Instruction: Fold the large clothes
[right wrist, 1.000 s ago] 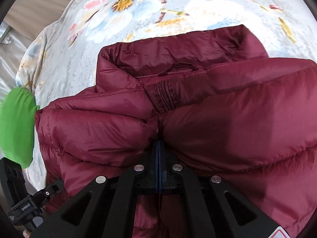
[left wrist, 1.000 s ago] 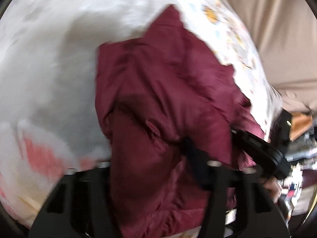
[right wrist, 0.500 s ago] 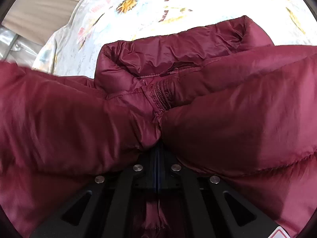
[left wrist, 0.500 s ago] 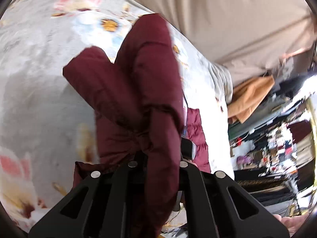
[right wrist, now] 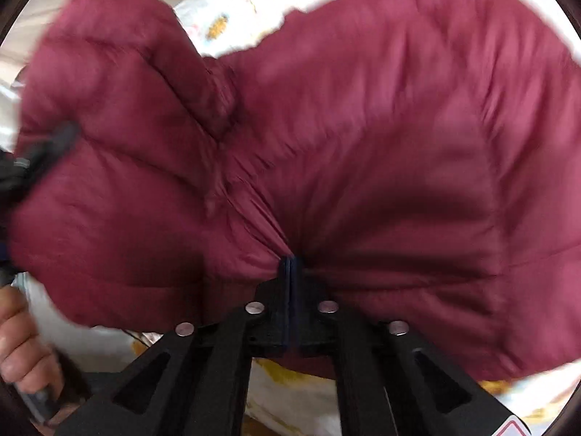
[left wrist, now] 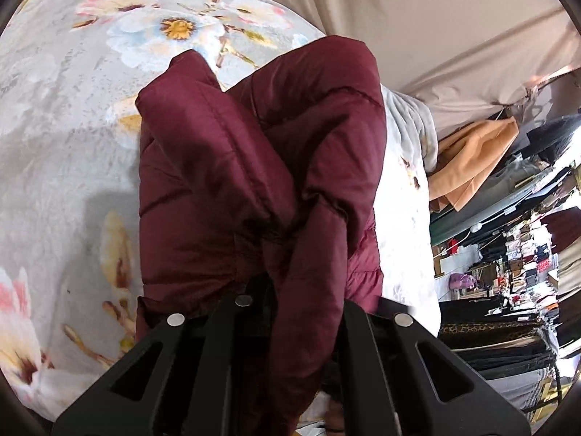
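Observation:
A dark red puffer jacket (left wrist: pixel 254 167) is lifted above a bed with a grey floral bedspread (left wrist: pixel 54 145). My left gripper (left wrist: pixel 290 298) is shut on a bunched fold of it, and the cloth drapes over and hides the fingertips. In the right wrist view the jacket (right wrist: pixel 363 145) fills most of the frame, blurred. My right gripper (right wrist: pixel 290 265) is shut on a pinch of its fabric, pads pressed together. At the left edge of that view the left gripper (right wrist: pixel 40 149) holds the jacket's other side, with a person's hand (right wrist: pixel 18 348) below it.
A beige curtain (left wrist: pixel 417 11) hangs behind the bed. To the right, beyond the bed's edge, an orange-tan garment (left wrist: pixel 472 156) hangs and cluttered shelves (left wrist: pixel 515 265) fill the room.
The left gripper shut on the jacket and lifted it off the bed. The right gripper kept its grip and swung sideways, so the collar left its view and the jacket now hangs spread between both.

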Demonstrator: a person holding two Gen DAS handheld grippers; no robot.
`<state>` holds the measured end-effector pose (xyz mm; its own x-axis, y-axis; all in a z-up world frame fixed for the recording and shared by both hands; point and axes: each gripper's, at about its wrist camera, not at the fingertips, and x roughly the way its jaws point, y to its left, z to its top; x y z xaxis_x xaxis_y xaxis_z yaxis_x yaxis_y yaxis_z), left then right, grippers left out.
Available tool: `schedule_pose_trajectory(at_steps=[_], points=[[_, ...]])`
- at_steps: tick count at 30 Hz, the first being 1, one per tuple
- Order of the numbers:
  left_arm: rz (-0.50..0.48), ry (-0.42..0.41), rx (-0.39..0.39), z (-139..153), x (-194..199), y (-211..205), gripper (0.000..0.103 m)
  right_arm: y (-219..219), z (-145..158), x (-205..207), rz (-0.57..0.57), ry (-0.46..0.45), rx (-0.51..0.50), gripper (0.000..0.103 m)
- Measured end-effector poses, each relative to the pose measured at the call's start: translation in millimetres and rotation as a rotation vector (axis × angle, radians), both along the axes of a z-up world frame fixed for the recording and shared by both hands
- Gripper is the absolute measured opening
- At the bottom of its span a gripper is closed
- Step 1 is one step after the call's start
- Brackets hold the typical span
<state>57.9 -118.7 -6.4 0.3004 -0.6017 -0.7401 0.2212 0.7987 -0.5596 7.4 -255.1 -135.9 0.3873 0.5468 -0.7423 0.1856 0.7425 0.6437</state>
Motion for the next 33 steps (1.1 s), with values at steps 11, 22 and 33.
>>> schedule_pose_trajectory(at_steps=[11,22,33], points=[[-0.075,-0.009,0.07,-6,-12,-41,0.007,14,-17,36,0.077,-0.056,0.09,0.0],[-0.155,0.012,0.095,-13,-7,-90,0.007,-153,40,-60,-0.329,-0.075,-0.086,0.003],[-0.332,0.006,0.168,-34,-20,-173,0.007,-144,-2,-18,-0.217,-0.097,0.091,0.0]])
